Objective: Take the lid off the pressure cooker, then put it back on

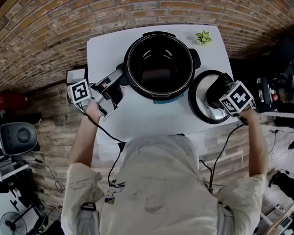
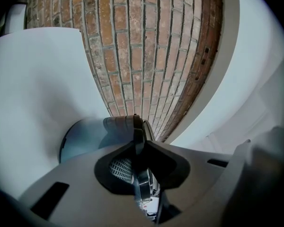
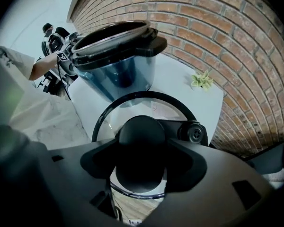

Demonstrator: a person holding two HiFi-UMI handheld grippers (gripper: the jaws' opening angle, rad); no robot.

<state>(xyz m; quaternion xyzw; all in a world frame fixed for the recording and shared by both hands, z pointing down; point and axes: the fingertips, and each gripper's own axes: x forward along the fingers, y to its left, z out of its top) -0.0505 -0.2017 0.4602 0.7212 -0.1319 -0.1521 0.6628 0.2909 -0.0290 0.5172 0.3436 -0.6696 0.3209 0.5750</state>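
The black pressure cooker (image 1: 159, 65) stands open on the white table (image 1: 137, 116), its dark pot showing. My left gripper (image 1: 112, 84) reaches level to the cooker's left side handle (image 1: 121, 75). In the left gripper view the gripper (image 2: 141, 174) is shut on that thin black handle (image 2: 138, 136). The glass lid (image 1: 201, 104) with its black rim hangs at the table's right edge, to the cooker's right. My right gripper (image 1: 216, 93) points down over it. In the right gripper view the gripper (image 3: 141, 160) is shut on the lid's round black knob (image 3: 141, 141), with the cooker (image 3: 116, 56) beyond.
A small green plant (image 1: 203, 37) sits at the table's far right corner, beside the brick wall. Cables run from both grippers down past the table's near edge. Dark equipment stands on the floor at left and right.
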